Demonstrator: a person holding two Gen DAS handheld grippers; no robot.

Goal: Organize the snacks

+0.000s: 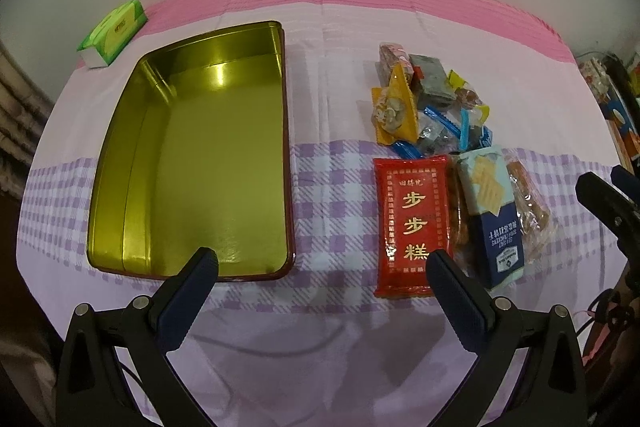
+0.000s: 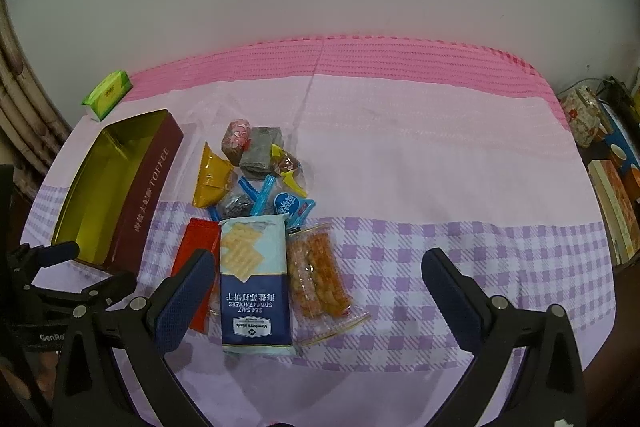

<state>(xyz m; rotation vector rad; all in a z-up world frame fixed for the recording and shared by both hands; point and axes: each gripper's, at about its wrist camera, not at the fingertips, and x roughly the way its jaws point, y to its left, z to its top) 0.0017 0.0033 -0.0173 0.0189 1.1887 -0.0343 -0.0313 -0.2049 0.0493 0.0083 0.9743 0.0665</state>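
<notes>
An empty gold-lined tin (image 1: 208, 163) with maroon walls stands on the left; it also shows in the right wrist view (image 2: 108, 187). To its right lies a pile of snacks: a red packet (image 1: 414, 223), a blue-and-white soda cracker pack (image 1: 492, 211) (image 2: 254, 279), a clear pack of orange snacks (image 2: 318, 271), an orange pouch (image 1: 394, 109) and several small wrapped sweets (image 2: 264, 163). My left gripper (image 1: 322, 259) is open and empty, above the cloth between tin and red packet. My right gripper (image 2: 318, 263) is open and empty, over the cracker pack.
A green tissue pack (image 1: 114, 31) lies at the back left by the wall. The table has a pink and purple checked cloth (image 2: 440, 167). Books and a patterned bag (image 2: 584, 119) stand past the right edge.
</notes>
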